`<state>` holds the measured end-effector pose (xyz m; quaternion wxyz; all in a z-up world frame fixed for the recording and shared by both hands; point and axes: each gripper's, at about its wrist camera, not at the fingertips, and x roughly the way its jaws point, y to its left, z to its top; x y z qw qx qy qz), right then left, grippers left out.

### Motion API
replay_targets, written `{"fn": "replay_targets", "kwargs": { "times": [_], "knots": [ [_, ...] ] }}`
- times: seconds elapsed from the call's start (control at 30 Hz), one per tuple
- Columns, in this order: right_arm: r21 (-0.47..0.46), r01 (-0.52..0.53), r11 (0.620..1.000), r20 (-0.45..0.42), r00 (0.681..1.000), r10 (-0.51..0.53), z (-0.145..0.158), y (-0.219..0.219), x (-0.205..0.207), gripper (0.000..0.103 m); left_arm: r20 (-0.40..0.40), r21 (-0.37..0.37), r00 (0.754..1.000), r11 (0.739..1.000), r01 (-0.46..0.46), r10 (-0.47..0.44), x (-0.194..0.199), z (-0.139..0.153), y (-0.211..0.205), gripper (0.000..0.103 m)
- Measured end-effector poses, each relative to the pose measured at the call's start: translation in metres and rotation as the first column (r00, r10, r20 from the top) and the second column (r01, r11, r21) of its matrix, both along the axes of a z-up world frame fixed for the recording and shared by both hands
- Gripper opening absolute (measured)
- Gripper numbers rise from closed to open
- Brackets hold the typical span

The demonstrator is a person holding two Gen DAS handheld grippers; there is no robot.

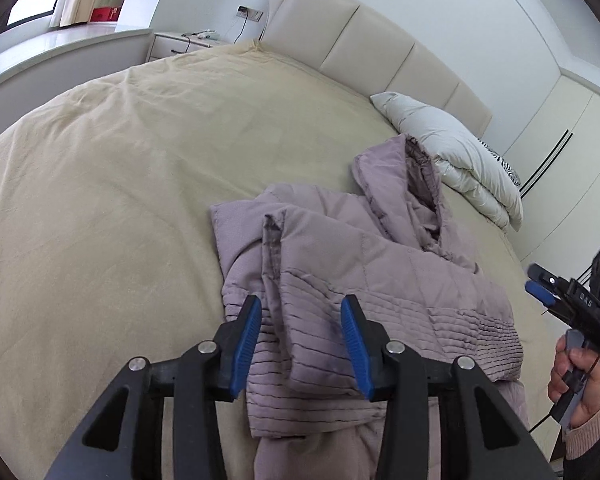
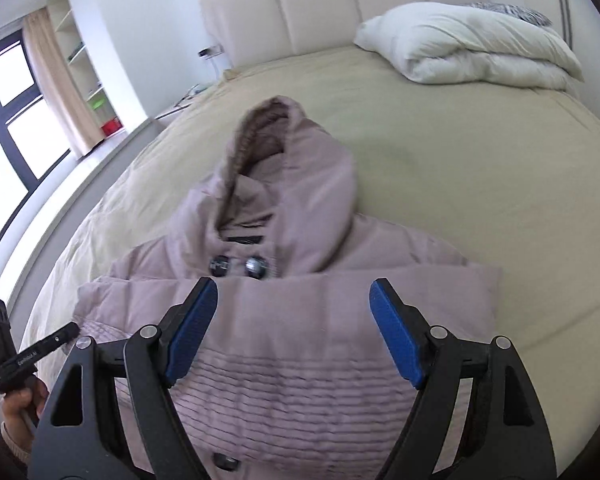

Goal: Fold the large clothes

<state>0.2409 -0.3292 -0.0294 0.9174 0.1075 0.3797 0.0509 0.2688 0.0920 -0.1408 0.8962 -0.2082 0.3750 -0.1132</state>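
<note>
A mauve quilted hooded coat (image 1: 364, 280) lies partly folded on the beige bed (image 1: 120, 184). In the right wrist view the coat (image 2: 300, 320) shows its hood at the far end, two dark buttons and a folded-over panel in front. My left gripper (image 1: 304, 320) is open, its blue pads on either side of a folded edge of the coat, holding nothing. My right gripper (image 2: 294, 300) is open wide just above the coat's folded panel. The right gripper also shows at the right edge of the left wrist view (image 1: 556, 292). The left gripper shows at the lower left of the right wrist view (image 2: 66, 332).
A folded white duvet (image 2: 472, 48) lies at the bed's head by the padded headboard (image 2: 340, 4). A bedside table (image 1: 180, 44), window and shelves are on the left side. Wardrobe doors (image 1: 560, 152) stand to the right.
</note>
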Motion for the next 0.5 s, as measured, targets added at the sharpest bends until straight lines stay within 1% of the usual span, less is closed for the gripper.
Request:
{"fn": "replay_targets", "kwargs": {
  "times": [0.03,0.1,0.17,0.23,0.27,0.3,0.37,0.4,0.43,0.5],
  "knots": [
    [0.002,-0.030,1.000,0.002,1.000,0.030,0.004,0.014,0.006,0.078,0.033,0.006,0.999,1.000,-0.001,0.001,-0.003,0.007,-0.001,0.044],
    [0.027,-0.066,0.997,0.002,0.998,0.066,0.008,0.036,0.012,0.078,0.077,0.045,0.997,0.999,-0.006,0.002,-0.004,0.019,-0.003,0.044],
    [0.061,-0.107,0.992,-0.014,0.994,0.108,0.007,0.056,0.028,0.078,0.092,0.056,0.996,0.998,-0.020,0.014,0.000,0.024,-0.002,0.044],
    [0.047,-0.126,0.991,-0.023,0.992,0.127,0.006,0.071,0.029,0.078,0.109,0.057,0.994,0.998,-0.020,0.014,0.003,0.027,-0.004,0.044],
    [0.048,-0.140,0.989,-0.026,0.990,0.142,0.005,0.078,0.028,0.078,0.113,0.076,0.994,0.997,-0.015,0.006,0.004,0.027,-0.008,0.044],
    [0.053,-0.160,0.986,-0.031,0.986,0.162,0.005,0.082,0.029,0.078,0.093,0.105,0.996,0.994,-0.003,-0.007,0.008,0.022,-0.014,0.044],
    [0.034,-0.173,0.984,-0.036,0.984,0.174,0.004,0.092,0.026,0.078,-0.003,0.138,0.999,0.990,0.034,-0.034,0.019,-0.003,-0.026,0.044],
    [0.033,-0.171,0.985,-0.039,0.984,0.173,0.005,0.093,0.022,0.078,-0.021,0.166,0.999,0.986,0.035,-0.032,0.020,-0.014,-0.029,0.046],
    [0.041,-0.169,0.985,-0.043,0.984,0.170,0.003,0.092,0.024,0.078,-0.036,0.165,0.999,0.985,0.041,-0.036,0.021,-0.024,-0.029,0.047],
    [0.057,-0.153,0.987,-0.046,0.987,0.155,0.001,0.087,0.024,0.078,-0.053,0.100,0.998,0.994,0.036,-0.031,0.023,-0.033,-0.019,0.049]
  ]
}}
